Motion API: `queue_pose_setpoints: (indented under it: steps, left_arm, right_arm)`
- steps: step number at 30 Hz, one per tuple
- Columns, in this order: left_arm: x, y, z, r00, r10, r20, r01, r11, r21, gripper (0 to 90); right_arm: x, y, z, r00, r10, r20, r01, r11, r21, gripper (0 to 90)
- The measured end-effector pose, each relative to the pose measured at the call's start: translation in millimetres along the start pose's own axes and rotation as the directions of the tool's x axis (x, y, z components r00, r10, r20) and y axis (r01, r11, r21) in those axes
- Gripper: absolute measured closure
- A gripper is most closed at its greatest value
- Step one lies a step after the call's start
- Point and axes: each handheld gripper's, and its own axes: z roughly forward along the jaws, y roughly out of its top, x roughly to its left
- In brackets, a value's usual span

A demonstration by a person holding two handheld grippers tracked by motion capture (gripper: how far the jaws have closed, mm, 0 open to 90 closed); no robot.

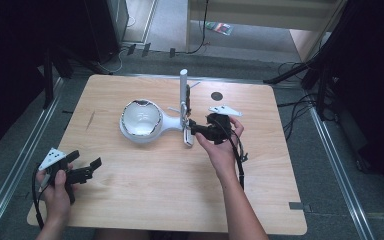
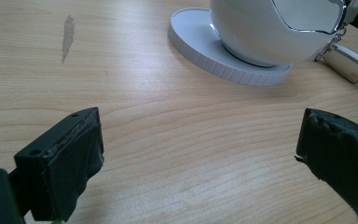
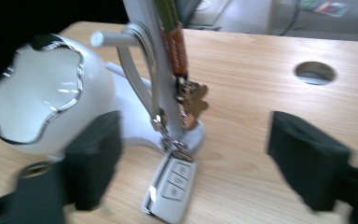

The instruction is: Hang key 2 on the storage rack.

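Note:
A white stand (image 1: 141,120) with an egg-shaped bowl and an upright post (image 1: 183,92) sits mid-table. A white key fob (image 3: 170,184) lies at the foot of the post, hung by a ring from a green and orange strap (image 3: 173,42) with a small brown charm (image 3: 193,105). My right gripper (image 3: 196,140) is open, its jaws wide apart on either side of the fob and not touching it. In the high view the right gripper (image 1: 192,129) points left at the post and the fob (image 1: 188,138). My left gripper (image 1: 86,160) rests open near the front left, nothing between its jaws (image 2: 203,128).
The stand's round base (image 2: 205,56) and bowl (image 2: 261,32) lie ahead of the left gripper, with the fob (image 2: 347,63) beyond them. A round hole (image 1: 216,96) is cut in the table behind the right hand. Bare wood stretches across the front.

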Motion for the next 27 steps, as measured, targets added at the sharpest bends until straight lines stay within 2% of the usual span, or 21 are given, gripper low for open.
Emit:
queue_pose_setpoints:
  steps: [2,4,6,16,27]
  left_arm:
    - [0.0,-0.1,0.0,1.0000,0.000,0.001,0.000,1.0000,-0.001,1.2]
    - [0.0,-0.1,0.0,1.0000,0.000,0.001,0.000,1.0000,-0.001,1.2]
    - [-0.2,-0.1,0.0,1.0000,0.001,0.001,-0.001,1.0000,-0.001,1.2]
    - [-0.3,-0.2,-0.1,1.0000,0.001,0.002,-0.001,1.0000,-0.001,1.2]
    - [-0.9,-0.1,-0.1,1.0000,0.005,-0.005,-0.005,1.0000,0.003,1.2]
  right_arm:
    - [0.6,-4.0,-3.6,0.9990,-0.037,0.024,0.037,0.999,0.000,1.9]
    - [-1.0,-6.9,-7.0,0.9991,-0.039,0.016,0.039,0.999,-0.001,0.2]
    - [-3.5,-10.1,-9.8,0.9996,-0.027,0.003,0.027,1.000,-0.002,0.0]
    - [-15.5,-27.0,-22.4,0.9976,-0.046,0.051,0.047,0.999,-0.003,0.0]
    - [-32.0,-51.0,-40.1,0.9963,-0.055,0.066,0.056,0.998,-0.004,0.0]
